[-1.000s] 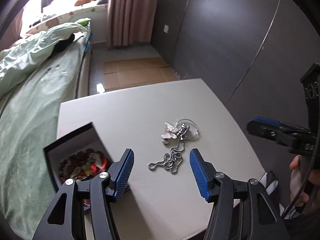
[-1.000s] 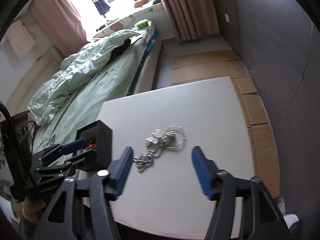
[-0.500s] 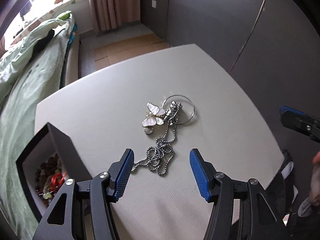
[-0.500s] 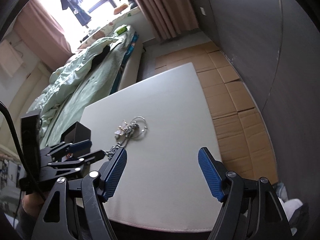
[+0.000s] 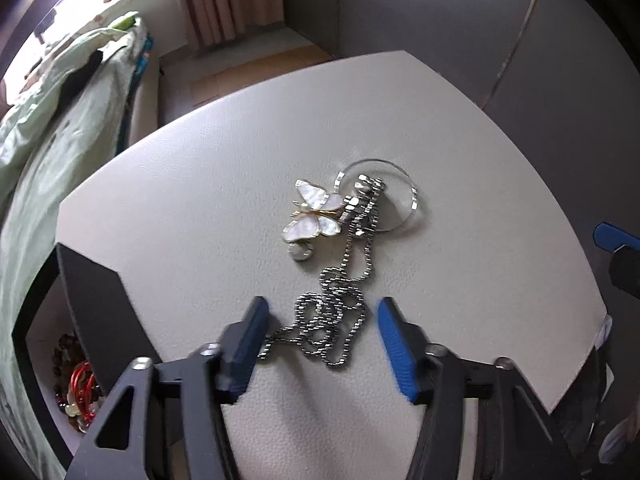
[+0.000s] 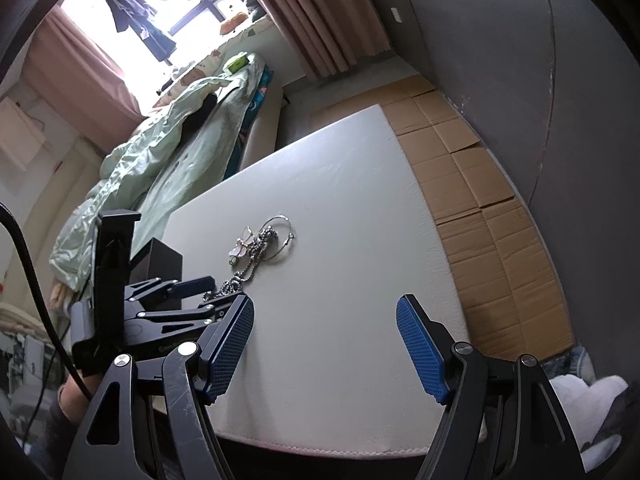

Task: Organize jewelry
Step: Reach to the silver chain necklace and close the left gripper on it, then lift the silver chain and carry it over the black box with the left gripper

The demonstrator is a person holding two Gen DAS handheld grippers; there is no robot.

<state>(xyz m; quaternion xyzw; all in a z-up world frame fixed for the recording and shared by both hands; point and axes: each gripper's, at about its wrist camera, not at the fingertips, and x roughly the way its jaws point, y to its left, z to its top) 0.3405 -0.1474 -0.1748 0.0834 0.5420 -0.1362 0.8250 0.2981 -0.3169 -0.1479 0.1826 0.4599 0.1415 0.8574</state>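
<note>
A bed (image 6: 160,172) with green bedding sits beyond a white table (image 5: 224,184). A black box (image 5: 96,304) of beads stands at its left edge. The left gripper (image 5: 320,328) is closing around a coiled silver chain (image 5: 332,320), pads not touching; the right gripper (image 6: 324,340) hovers wide open, empty.

Left wrist cam looks steeply down, close over the ball chain (image 5: 336,320) on the white table (image 5: 200,208), while the right wrist cam sits further right, angled flatter toward the far window (image 6: 160,4), both sharing the butterfly pendant (image 6: 242,246) and black box (image 6: 160,260).
</note>
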